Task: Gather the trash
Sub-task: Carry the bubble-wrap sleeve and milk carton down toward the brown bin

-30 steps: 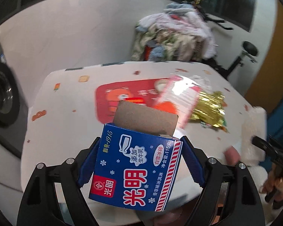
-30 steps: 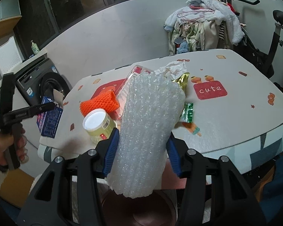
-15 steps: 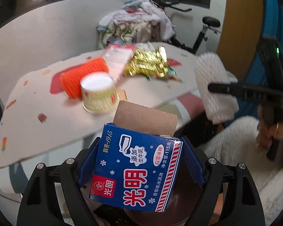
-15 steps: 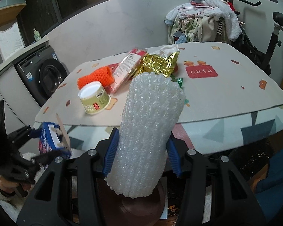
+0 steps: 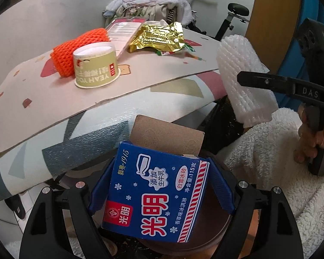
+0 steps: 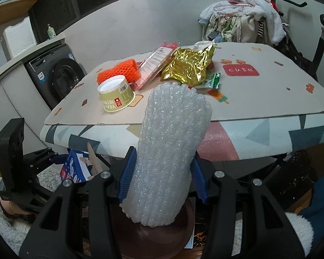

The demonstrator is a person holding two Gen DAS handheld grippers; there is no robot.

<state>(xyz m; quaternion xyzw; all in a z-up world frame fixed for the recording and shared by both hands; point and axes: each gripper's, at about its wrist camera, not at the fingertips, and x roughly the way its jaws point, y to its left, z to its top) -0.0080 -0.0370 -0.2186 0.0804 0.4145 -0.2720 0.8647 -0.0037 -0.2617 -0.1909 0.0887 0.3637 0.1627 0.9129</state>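
Note:
My left gripper (image 5: 162, 185) is shut on a blue ice-cream carton (image 5: 157, 194) with its brown flap open, held below the table edge above a round brown bin (image 5: 207, 233). My right gripper (image 6: 162, 179) is shut on a white foam net sleeve (image 6: 170, 151), upright over the same brown bin (image 6: 162, 235). The sleeve also shows in the left wrist view (image 5: 244, 79), and the carton in the right wrist view (image 6: 75, 168). On the table (image 6: 270, 90) lie an orange foam net (image 6: 121, 71), a yoghurt cup (image 6: 116, 96), a pink packet (image 6: 157, 62), a gold wrapper (image 6: 190, 64) and a green wrapper (image 6: 213, 81).
A washing machine (image 6: 60, 79) stands left of the table. A heap of clothes (image 6: 242, 15) and an exercise bike (image 6: 313, 43) stand behind it. The table's patterned cloth hangs over its front edge (image 6: 248, 136). The person's fleece sleeve (image 5: 280, 151) is at the right.
Both grippers have come down and back from table height to below the table edge, carrying the carton and the foam sleeve over the brown bin. Both stay shut.

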